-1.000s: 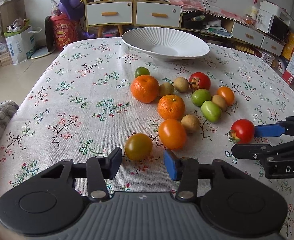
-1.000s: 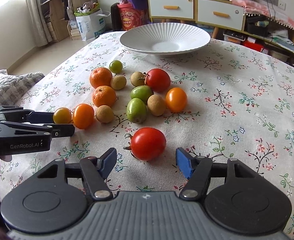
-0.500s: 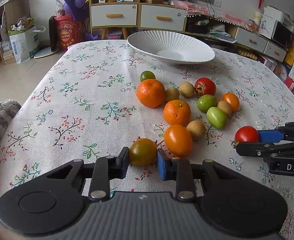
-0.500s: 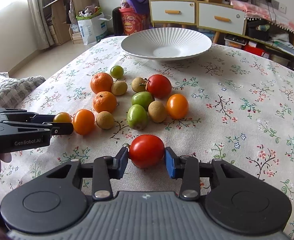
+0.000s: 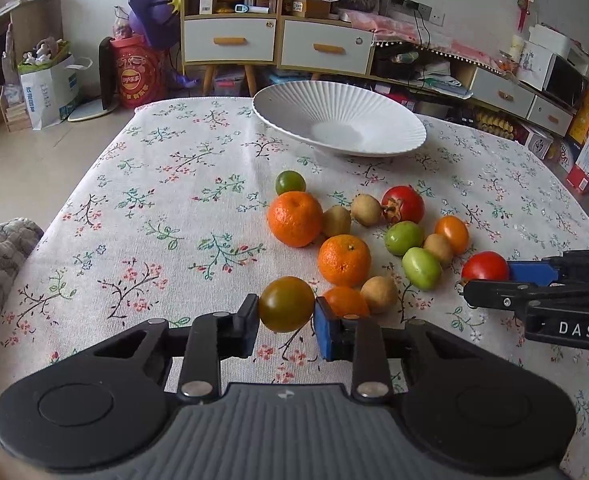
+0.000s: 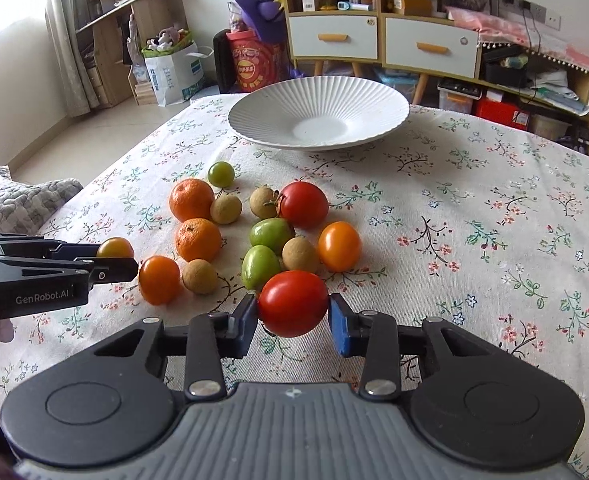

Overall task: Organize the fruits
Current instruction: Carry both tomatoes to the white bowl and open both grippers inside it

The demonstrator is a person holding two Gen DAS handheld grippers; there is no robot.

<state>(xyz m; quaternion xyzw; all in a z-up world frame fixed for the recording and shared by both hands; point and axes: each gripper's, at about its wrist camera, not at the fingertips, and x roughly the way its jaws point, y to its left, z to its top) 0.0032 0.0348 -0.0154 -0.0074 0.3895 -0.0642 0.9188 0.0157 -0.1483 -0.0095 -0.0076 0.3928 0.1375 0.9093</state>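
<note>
**Desk:** What did each gripper have hold of?

**Photographer:** The left gripper [image 5: 286,322] had its two fingers pressed against the sides of an olive-brown tomato [image 5: 286,304]. The right gripper [image 6: 293,320] was clamped the same way on a red tomato [image 6: 293,303]. In the left wrist view the right gripper's fingers reached in from the right edge with that red tomato [image 5: 485,266] between them.

**Desk:** Were the two fruits resting on the table?

**Photographer:** I could not tell. Each sat between the pads above the floral tablecloth [image 5: 166,216], but neither view showed the underside.

**Desk:** And the remaining fruit?

**Photographer:** It lay in a loose cluster on the cloth, between the grippers and a white ribbed bowl [image 6: 254,120] at the table's far end. Two mandarins [image 6: 191,199] lay on the left of the cluster, a small green tomato [image 6: 221,174] just beyond them. A second red tomato [image 6: 303,204] touched a brown longan [image 6: 263,201]. Two green fruits [image 6: 271,234] sat side by side in the middle, with an orange tomato [image 6: 339,246] to their right and another orange tomato [image 6: 159,279] close to the left gripper's tip.

**Desk:** Anything in the bowl?

**Photographer:** Only its white ribbed inside showed.
</note>
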